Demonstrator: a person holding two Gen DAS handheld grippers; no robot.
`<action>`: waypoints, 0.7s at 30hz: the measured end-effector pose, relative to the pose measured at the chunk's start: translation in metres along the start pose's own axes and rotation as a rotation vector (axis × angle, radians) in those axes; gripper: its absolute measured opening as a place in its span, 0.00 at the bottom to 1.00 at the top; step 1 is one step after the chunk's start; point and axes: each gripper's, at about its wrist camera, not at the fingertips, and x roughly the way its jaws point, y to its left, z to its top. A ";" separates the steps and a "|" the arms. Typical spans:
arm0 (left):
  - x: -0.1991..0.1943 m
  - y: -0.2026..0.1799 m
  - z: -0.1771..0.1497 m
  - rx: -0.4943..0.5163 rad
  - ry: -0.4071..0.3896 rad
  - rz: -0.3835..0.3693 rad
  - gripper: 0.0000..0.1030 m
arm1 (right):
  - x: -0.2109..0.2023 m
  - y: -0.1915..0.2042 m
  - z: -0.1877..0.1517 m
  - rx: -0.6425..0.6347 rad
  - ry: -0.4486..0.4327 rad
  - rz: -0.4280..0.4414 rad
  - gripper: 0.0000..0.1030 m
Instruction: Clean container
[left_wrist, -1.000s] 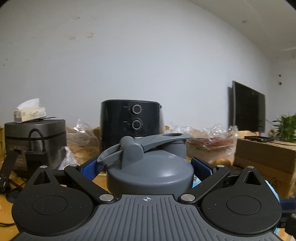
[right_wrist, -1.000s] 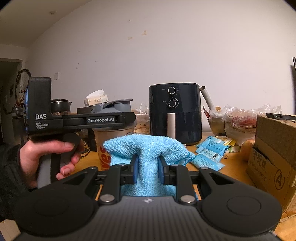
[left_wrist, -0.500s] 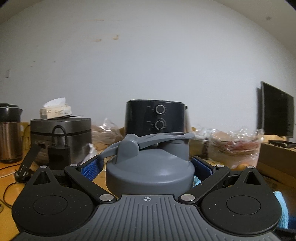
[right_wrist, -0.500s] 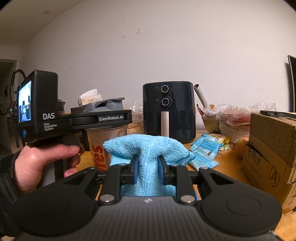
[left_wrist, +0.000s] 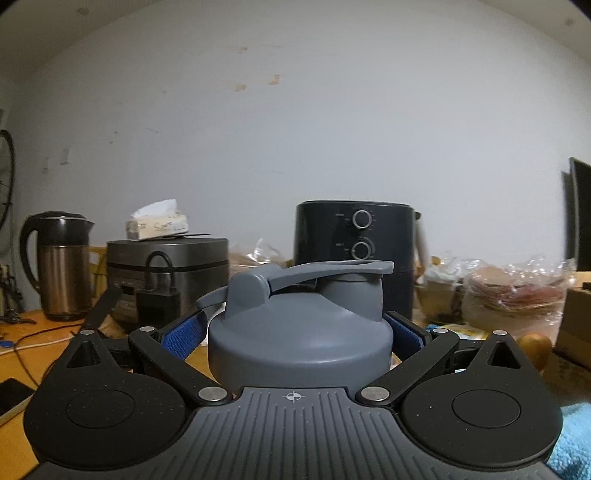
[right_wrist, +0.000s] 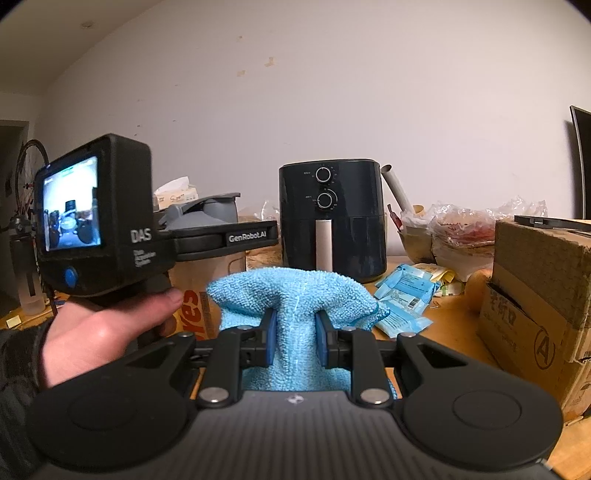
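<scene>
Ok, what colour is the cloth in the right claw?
Light blue; the cloth shows best in the right wrist view.

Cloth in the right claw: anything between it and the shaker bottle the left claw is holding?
Nothing visible. The blue cloth is pinched in the right claw. The shaker bottle sits just past it on the left, held under its grey lid by the left claw. Only open air between them; the left hand is off to the side.
</scene>
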 end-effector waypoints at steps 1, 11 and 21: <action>0.000 -0.001 0.000 -0.001 0.002 0.010 1.00 | 0.000 0.000 0.000 0.000 0.000 0.000 0.19; 0.005 -0.008 0.002 0.006 0.031 0.069 1.00 | -0.001 -0.001 0.001 0.001 0.007 -0.006 0.19; 0.007 -0.010 0.003 -0.008 0.050 0.111 0.93 | -0.002 0.001 0.000 -0.001 0.011 -0.002 0.20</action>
